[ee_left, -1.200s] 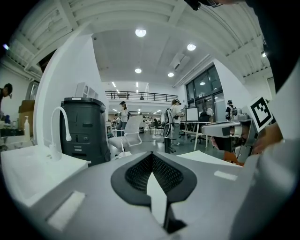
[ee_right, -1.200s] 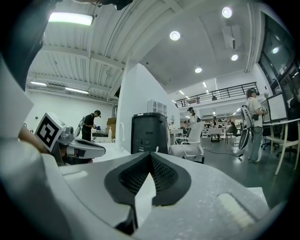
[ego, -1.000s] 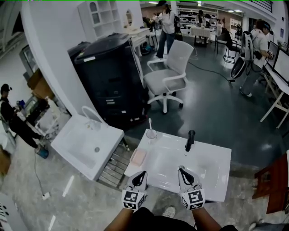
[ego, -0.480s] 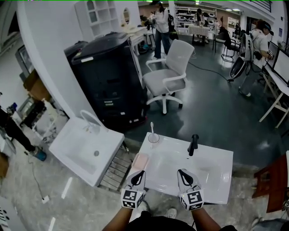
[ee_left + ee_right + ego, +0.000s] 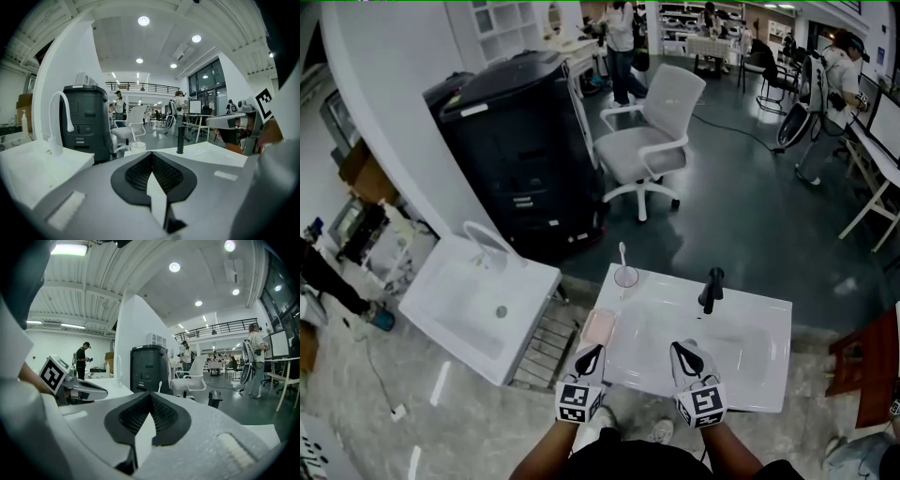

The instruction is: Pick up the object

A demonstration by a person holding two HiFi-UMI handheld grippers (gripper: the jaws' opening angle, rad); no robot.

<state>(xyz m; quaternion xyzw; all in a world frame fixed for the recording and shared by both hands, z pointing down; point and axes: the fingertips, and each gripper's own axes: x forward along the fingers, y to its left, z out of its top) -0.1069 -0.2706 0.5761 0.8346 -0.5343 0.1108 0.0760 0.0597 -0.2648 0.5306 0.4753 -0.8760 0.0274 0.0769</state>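
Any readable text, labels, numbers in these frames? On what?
No text here can be read.
Too small to read: the white sticker on the black cabinet.
Not text: square markers on the left gripper and right gripper, coded patterns with no letters or digits.

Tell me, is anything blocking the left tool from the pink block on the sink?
Nothing visible does. The pink block lies on the left rim of the sink, just ahead of the left tool, whose jaws are shut. The cup with the toothbrush stands farther back, out of the way.
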